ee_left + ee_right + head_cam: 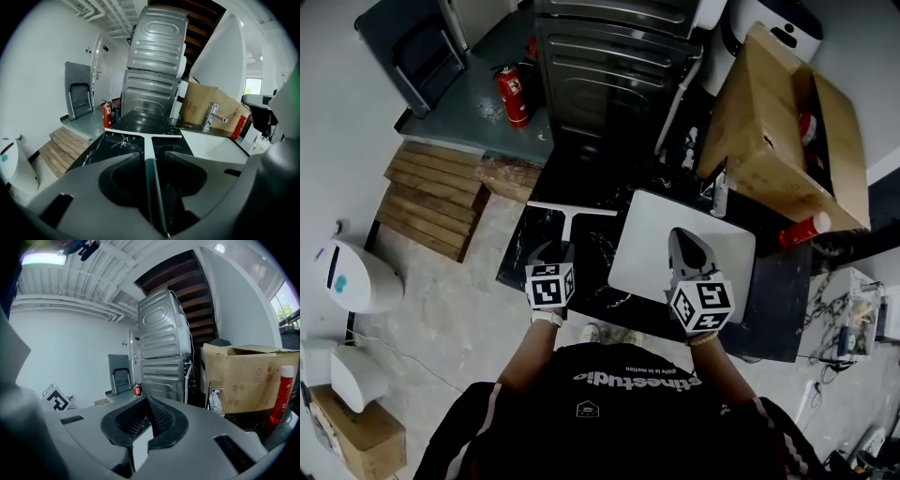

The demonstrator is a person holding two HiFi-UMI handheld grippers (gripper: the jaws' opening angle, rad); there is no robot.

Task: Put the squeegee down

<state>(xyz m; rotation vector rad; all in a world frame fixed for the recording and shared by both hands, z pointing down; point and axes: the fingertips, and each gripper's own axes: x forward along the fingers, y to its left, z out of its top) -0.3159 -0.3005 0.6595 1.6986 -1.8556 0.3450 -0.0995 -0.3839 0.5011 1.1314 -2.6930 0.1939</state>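
A T-shaped squeegee (568, 221) with a white blade and a dark handle lies flat on the black marble counter (522, 255). Its blade points away from me. My left gripper (555, 251) is low over the counter, with its jaws open on either side of the handle (149, 146). Gaps show between the handle and both pads. In the left gripper view the blade (136, 134) rests across the counter (112, 143). My right gripper (684, 240) hovers over the white sink panel (649, 246). Its jaws are shut and hold nothing (147, 401).
A steel appliance (619, 66) stands behind the counter, with a red fire extinguisher (513, 94) to its left. A large cardboard box (778, 131), a faucet (720, 192) and a red can (802, 230) crowd the right side. Wooden pallets (431, 197) lie on the floor at left.
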